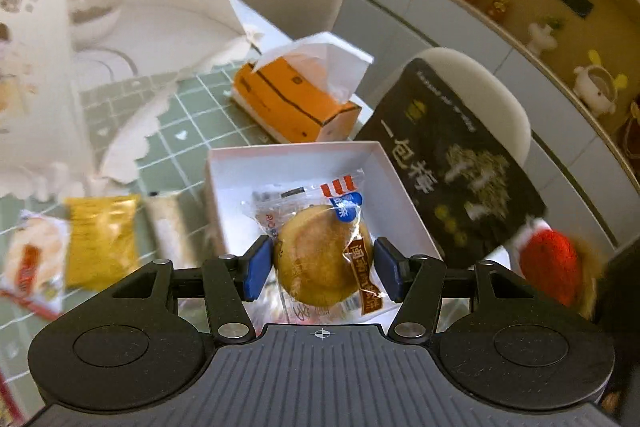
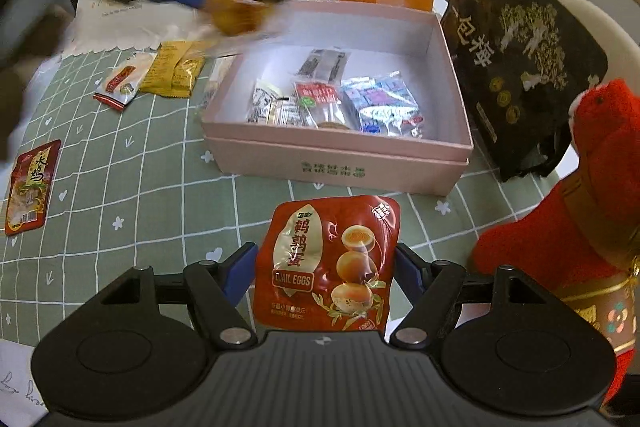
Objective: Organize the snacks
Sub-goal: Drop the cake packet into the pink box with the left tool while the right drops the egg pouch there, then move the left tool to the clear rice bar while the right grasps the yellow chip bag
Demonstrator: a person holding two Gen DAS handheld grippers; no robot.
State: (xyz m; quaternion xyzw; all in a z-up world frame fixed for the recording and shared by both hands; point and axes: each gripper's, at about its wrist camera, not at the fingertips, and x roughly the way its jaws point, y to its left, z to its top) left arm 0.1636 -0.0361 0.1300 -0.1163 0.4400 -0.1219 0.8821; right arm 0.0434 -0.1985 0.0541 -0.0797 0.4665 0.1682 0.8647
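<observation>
- Left wrist view: the left gripper (image 1: 323, 269) holds a wrapped round cake (image 1: 322, 261) between its blue pads, one pad pressed on each side.
- The cake hangs over the open white-lined box (image 1: 224, 163), above its near edge.
- Beyond the box's far wall lies an orange tissue pack (image 1: 294, 103) on the green checked tablecloth (image 1: 192, 115).
- Left of the box, on the cloth, lie a pale stick packet (image 1: 168, 227), a yellow packet (image 1: 100, 239) and a white-and-red packet (image 1: 34, 259), all blurred.
- A black bag (image 1: 452, 163) leans at the box's right side, with a red plush toy (image 1: 550, 267) just past it.
- Right wrist view: the right gripper (image 2: 326, 267) grips a red quail-egg pouch (image 2: 326, 263) by its two side edges, held up in front of the pink box (image 2: 336, 155); the jaws stand fairly wide around the pouch.
- Inside the box, several small wrapped snacks (image 2: 332, 99) lie along its near wall.
- The left gripper (image 2: 224, 3), blurred, carries the cake (image 2: 236, 13) over the box's far left corner.
- Left of the box lie the yellow packet (image 2: 176, 71) and the white-and-red packet (image 2: 120, 83); another red packet (image 2: 30, 187) lies near the table's left edge.
- The black bag (image 2: 520, 59) and plush toy (image 2: 560, 227) stand to the right of the box.
</observation>
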